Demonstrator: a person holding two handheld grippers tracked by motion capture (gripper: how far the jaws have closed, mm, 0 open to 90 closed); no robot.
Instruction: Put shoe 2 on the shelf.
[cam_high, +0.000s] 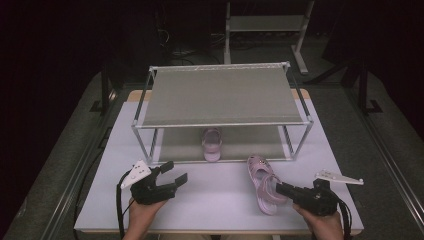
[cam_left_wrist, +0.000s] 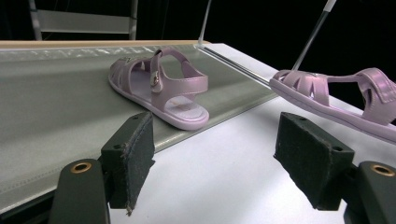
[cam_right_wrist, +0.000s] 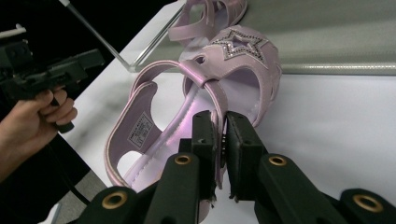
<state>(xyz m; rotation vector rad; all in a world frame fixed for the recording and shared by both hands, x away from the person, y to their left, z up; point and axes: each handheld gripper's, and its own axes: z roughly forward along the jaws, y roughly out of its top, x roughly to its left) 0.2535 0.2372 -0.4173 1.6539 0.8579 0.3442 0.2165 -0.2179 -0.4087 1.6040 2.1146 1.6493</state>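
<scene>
The right tool (cam_right_wrist: 220, 140) is clamped on the strap of a pink sandal (cam_right_wrist: 196, 107), its jaws pressed together on that thin band. In the high view this sandal (cam_high: 264, 183) lies on the white surface (cam_high: 210, 200) near the front right, just ahead of the rack (cam_high: 220, 95), toe toward the rack. A second sandal (cam_high: 211, 144) sits on the rack's lower shelf, under the top shelf, well apart from the first. The left tool (cam_high: 172, 172) hovers over the front left of the surface with its jaws apart and nothing between them; from its own camera the shelf sandal (cam_left_wrist: 159, 91) lies ahead.
</scene>
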